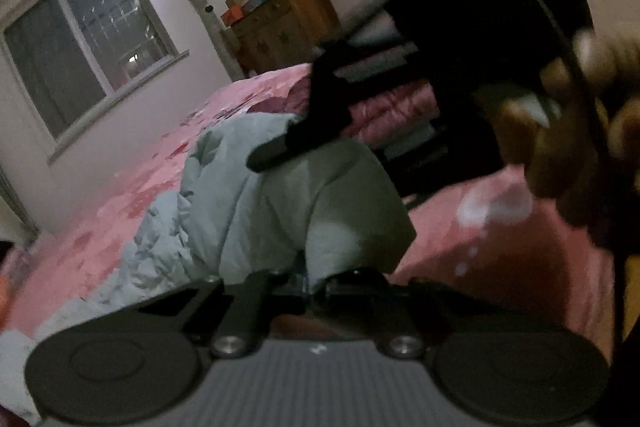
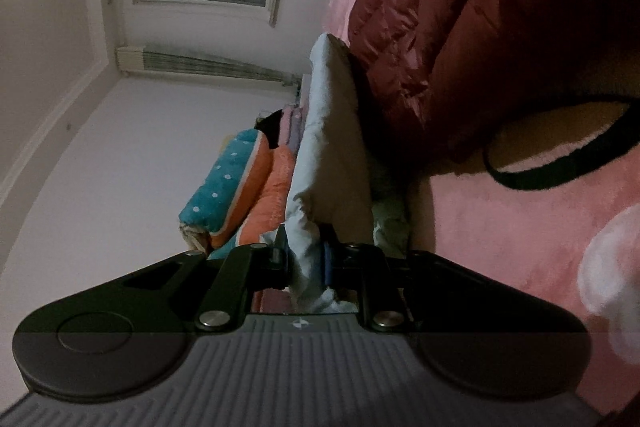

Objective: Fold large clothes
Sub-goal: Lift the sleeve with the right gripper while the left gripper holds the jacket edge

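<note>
on the pink bed: we see a dim bedroom through two fisheye cameras, both tilted.
garment: a large pale blue-green garment [image 1: 256, 195] lies crumpled on the pink bedspread [image 1: 500, 251], one part pulled up off the bed; in the right wrist view the same cloth [image 2: 332, 155] stretches away from the camera as a narrow band.
left gripper: our left gripper [image 1: 306, 285] sits at the near edge of the garment, its fingers drawn close together with a fold of the pale cloth pinched between them.
right gripper: our right gripper [image 2: 306, 263] has its fingers closed on a bunched fold of the pale cloth; a blue pad shows on one finger [image 2: 327, 265].
right gripper seen from the left: the right gripper appears as a dark, blurred shape, one black finger [image 1: 288, 143] touching the raised part of the garment; a blurred hand [image 1: 568, 115] holds it.
other bedding: a dark red quilted cover [image 2: 460, 27] lies on the bed just beside the garment.
folded blankets: a teal dotted blanket [image 2: 224, 187] and an orange one [image 2: 276, 187] are stacked beyond the garment.
strap: a black strap [image 2: 560, 167] loops over the bedspread.
room: a window [image 1: 88, 43] sits in the white wall, with a wooden cabinet [image 1: 288, 23] near the far end of the bed.
</note>
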